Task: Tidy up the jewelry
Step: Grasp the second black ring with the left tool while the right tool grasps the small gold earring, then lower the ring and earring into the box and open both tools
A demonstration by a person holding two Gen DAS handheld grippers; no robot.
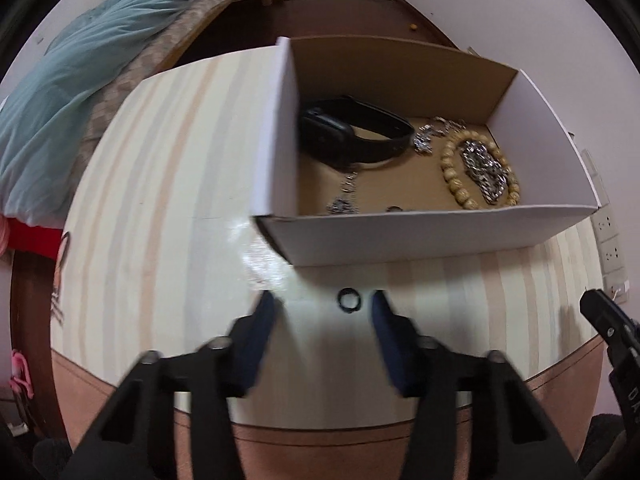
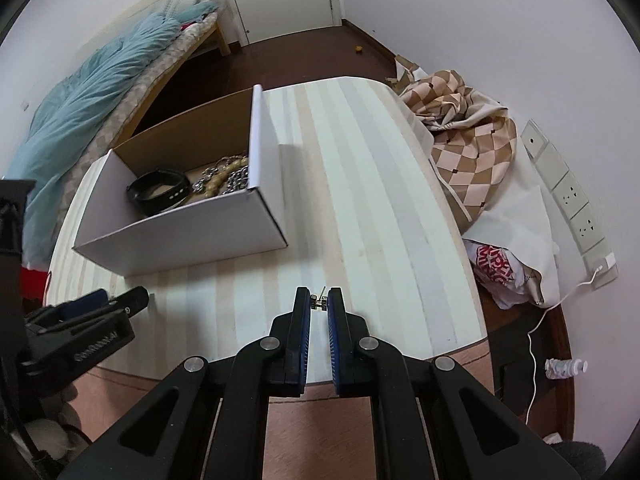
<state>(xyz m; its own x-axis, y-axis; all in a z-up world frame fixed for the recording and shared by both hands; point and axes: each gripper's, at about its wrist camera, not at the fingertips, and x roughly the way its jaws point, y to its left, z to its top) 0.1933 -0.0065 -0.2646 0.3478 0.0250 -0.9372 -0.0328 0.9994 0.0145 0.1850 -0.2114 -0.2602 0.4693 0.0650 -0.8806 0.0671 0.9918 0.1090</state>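
Left claw (image 1: 323,304) spread wide astride black ring (image 1: 349,301) on table (image 1: 160,200), poised for pickup; right claw (image 2: 319,302) pinched shut on small earring (image 2: 320,300), presumably bound for box (image 2: 180,240) nearby.

Left gripper (image 1: 322,306) sits low with jaws spread wide, blue pads (image 1: 256,344) angled outward, nothing between them, while right gripper (image 2: 319,302) points forward, jaws nearly closed and pinching a small metal earring (image 2: 320,300) at the tips of its blue pads (image 2: 304,336).
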